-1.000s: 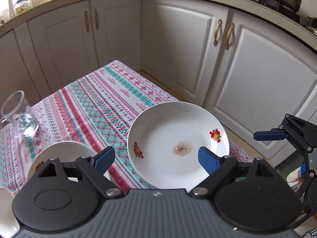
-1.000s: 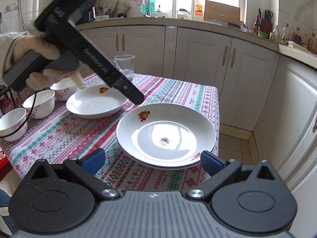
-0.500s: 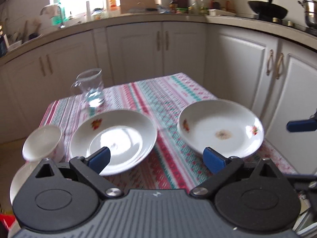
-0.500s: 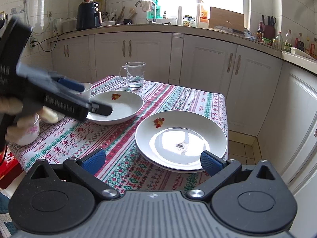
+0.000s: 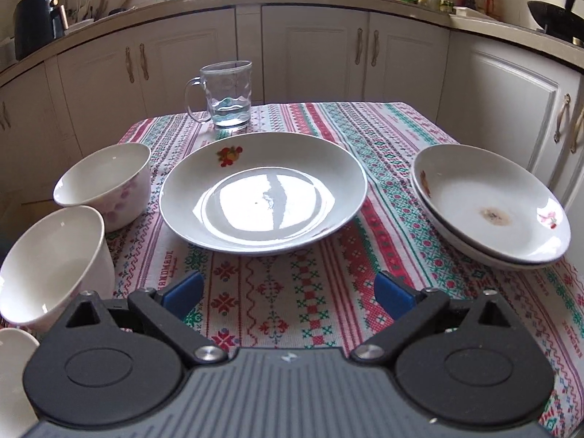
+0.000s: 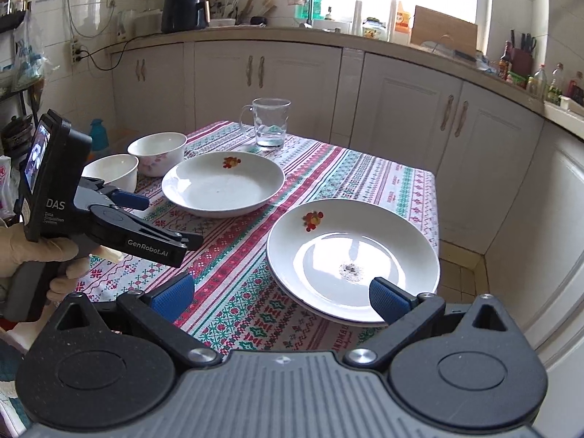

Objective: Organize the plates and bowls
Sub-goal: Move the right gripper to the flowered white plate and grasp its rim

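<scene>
**Left claw swings from the stacked plates to the single plate**

Since a second ago the left claw (image 5: pixel 286 294) has swung away from the stacked plates (image 5: pixel 489 204) and dropped lower, so it now faces the single plate (image 5: pixel 262 191) at the middle of the table (image 5: pixel 328 303). Its jaws stand wide apart with nothing between them, only patterned tablecloth showing in the gap.

From the left wrist view, the single plate sits at twelve o'clock of the claw, near but not touching. The stacked plates lie at two o'clock, by the table's right edge; the top one carries a brown stain in its well. Two bowls stand at ten o'clock: the far bowl (image 5: pixel 106 182) just beside the single plate's rim, the near bowl (image 5: pixel 51 266) close to the claw's left finger. A glass mug (image 5: pixel 228 95) with a little water stands beyond the single plate, at twelve o'clock.

From the right wrist view, the right claw (image 6: pixel 281 299) hovers over the near table edge, jaws apart and empty. Its right finger overlaps the near rim of the stacked plates in the picture; whether it touches cannot be told. A gloved hand (image 6: pixel 33 255) holds the left claw at nine o'clock.
</scene>
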